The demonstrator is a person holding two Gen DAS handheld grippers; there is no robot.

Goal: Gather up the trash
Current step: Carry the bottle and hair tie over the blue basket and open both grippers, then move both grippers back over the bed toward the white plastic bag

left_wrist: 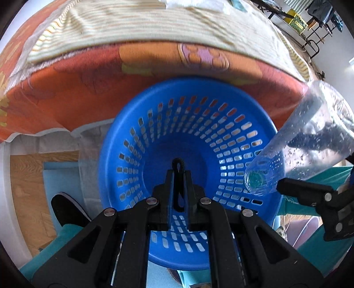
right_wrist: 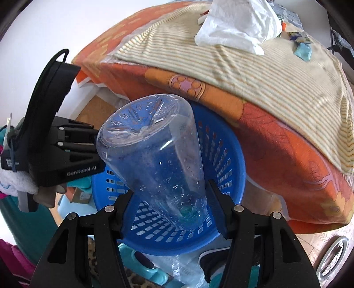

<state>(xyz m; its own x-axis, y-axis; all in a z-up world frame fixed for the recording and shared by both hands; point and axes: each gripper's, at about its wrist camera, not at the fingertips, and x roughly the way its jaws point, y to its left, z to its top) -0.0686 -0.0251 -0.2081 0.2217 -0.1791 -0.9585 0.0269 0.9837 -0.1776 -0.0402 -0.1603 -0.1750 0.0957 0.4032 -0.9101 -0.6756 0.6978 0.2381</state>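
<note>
A blue slotted basket (left_wrist: pixel 188 141) stands on the floor against the bed; it also shows in the right wrist view (right_wrist: pixel 230 168). My left gripper (left_wrist: pixel 178 192) is shut on a thin black loop (left_wrist: pixel 178 165) over the basket's near rim. My right gripper (right_wrist: pixel 169 190) is shut on a clear plastic bottle (right_wrist: pixel 154 150), held cap-down over the basket's mouth. The bottle (left_wrist: pixel 309 141) also shows at the right of the left wrist view, its green cap (left_wrist: pixel 256 178) pointing into the basket. A crumpled white plastic bag (right_wrist: pixel 239 24) and small wrappers (right_wrist: pixel 298 37) lie on the bed.
The bed (right_wrist: pixel 276 137) has an orange flowered cover and a striped beige blanket (right_wrist: pixel 243 73). A black shoe (left_wrist: pixel 68 210) and teal cloth lie on the wooden floor (left_wrist: pixel 26 195). A rack with clothes (left_wrist: pixel 314 17) stands far right.
</note>
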